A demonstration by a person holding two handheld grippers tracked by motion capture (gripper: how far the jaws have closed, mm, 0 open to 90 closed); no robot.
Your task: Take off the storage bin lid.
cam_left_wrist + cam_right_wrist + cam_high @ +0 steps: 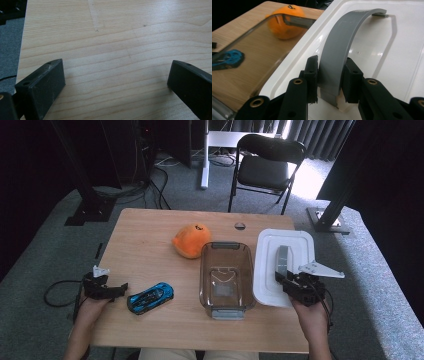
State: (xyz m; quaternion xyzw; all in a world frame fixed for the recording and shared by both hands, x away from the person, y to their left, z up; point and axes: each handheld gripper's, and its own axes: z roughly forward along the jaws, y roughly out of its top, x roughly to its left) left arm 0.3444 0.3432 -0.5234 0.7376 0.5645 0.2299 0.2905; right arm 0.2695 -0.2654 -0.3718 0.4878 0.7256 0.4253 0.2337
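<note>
Handle (pixel 339 50) first: the grey arched strap on the white lid (pixel 267 265) sits pinched between the jaws of the right hand-held gripper (pixel 329 75), pads pressed on both its flanks near its lower end. The handle's long axis runs straight ahead of that hand-held gripper, up and over to its far foot on the lid. In the high view the lid lies flat on the surface (pixel 150 235), just right of the clear container (pixel 226 275), their long sides parallel and edges close together. So the move I'd expect turns on one thing: the container lies directly to the left of the held lid, open top up. The left hand-held gripper (pixel 107 289) rests at the surface's left edge, jaws spread over bare wood, beside the blue toy car (pixel 150 297). An orange plush (pixel 191 240) sits beyond the container.
</note>
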